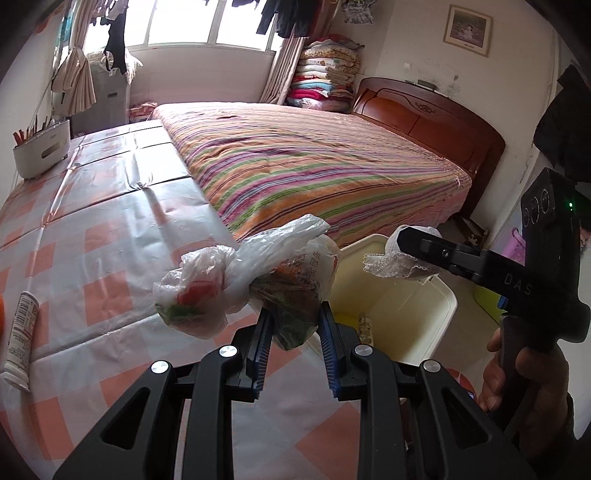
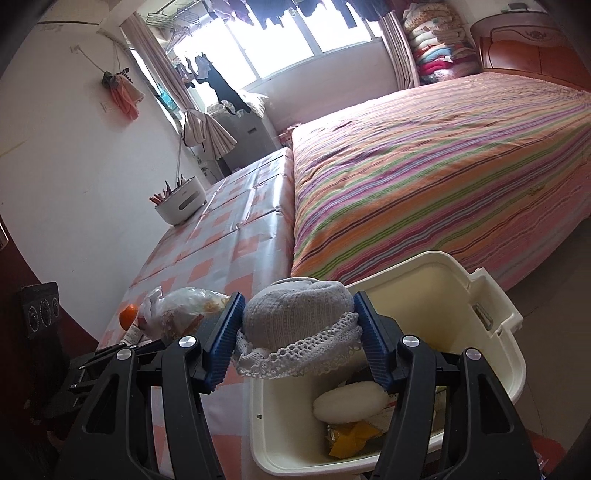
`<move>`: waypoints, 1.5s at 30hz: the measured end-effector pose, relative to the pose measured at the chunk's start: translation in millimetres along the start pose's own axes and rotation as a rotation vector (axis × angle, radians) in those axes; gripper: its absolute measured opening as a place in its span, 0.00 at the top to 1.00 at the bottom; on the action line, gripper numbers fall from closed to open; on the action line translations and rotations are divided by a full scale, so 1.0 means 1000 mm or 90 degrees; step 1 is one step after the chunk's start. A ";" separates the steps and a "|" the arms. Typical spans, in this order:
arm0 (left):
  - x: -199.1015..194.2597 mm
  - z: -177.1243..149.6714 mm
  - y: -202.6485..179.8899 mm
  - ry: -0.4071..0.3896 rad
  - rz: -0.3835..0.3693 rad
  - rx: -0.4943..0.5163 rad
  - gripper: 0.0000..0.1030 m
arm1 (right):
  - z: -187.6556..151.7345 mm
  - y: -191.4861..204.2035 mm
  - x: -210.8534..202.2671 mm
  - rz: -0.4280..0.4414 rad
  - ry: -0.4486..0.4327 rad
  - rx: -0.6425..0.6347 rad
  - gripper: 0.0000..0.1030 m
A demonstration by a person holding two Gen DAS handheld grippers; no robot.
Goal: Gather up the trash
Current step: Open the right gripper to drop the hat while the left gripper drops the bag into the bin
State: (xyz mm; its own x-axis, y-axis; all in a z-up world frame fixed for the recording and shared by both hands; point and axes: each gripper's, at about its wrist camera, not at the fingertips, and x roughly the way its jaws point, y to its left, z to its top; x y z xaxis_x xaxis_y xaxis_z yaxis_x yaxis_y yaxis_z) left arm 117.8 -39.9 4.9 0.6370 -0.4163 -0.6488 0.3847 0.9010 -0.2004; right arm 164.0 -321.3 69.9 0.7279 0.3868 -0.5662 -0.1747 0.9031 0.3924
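1. Bright daylight through a wide window [image 1: 207, 22] at the far wall, with dark clothes [image 1: 284, 14] hanging in front.
2. Large bed [image 1: 314, 162] under a striped cover, with a carved wooden headboard [image 1: 428, 114].
3. Tall pile of folded blankets [image 1: 327, 74] in the corner beside a curtain [image 1: 282, 70].
4. Framed picture [image 1: 468, 29] on a pale, stained wall [image 1: 406, 44].
5. Bench [image 1: 110, 221] with a shiny checked cloth, touching the bed side.

Left wrist view: white letters "D A S" legible on the black body of the right gripper [image 1: 413, 254]. Printed characters on the plastic bag [image 1: 258, 280] and fine print on the white tube [image 1: 20, 339] lying on the surface [image 1: 110, 206]: too small and creased to read.
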 end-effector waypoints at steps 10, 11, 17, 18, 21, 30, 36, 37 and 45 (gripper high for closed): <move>0.014 0.006 -0.028 0.007 -0.026 0.019 0.76 | 0.005 -0.019 -0.019 -0.024 -0.035 0.031 0.42; 0.015 0.006 -0.030 0.008 -0.026 0.021 0.76 | 0.006 -0.021 -0.023 -0.026 -0.044 0.039 0.41; 0.021 0.008 -0.041 0.013 -0.033 0.030 0.76 | 0.010 -0.027 -0.039 -0.023 -0.080 0.059 0.36; 0.023 0.008 -0.043 0.015 -0.036 0.031 0.76 | 0.010 -0.028 -0.041 -0.023 -0.085 0.062 0.36; 0.028 0.010 -0.049 0.021 -0.044 0.034 0.76 | 0.013 -0.030 -0.048 -0.023 -0.106 0.073 0.36; 0.041 0.010 -0.070 0.028 -0.052 0.061 0.74 | 0.013 -0.032 -0.054 -0.022 -0.135 0.088 0.35; 0.042 0.011 -0.069 0.022 -0.046 0.057 0.45 | 0.013 -0.029 -0.052 -0.017 -0.142 0.090 0.34; 0.039 0.010 -0.068 0.014 -0.041 0.055 0.41 | 0.013 -0.029 -0.052 -0.017 -0.142 0.090 0.34; 0.032 0.011 -0.059 0.007 -0.038 0.035 0.36 | 0.012 -0.028 -0.048 -0.015 -0.141 0.093 0.26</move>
State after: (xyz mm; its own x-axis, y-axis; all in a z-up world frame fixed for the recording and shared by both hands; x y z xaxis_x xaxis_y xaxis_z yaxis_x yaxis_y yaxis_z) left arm 123.2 -108.2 4.2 0.6052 -0.4670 -0.6447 0.4572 0.8669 -0.1987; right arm 141.6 -367.6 94.9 0.8611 0.3010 -0.4097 -0.0702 0.8686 0.4905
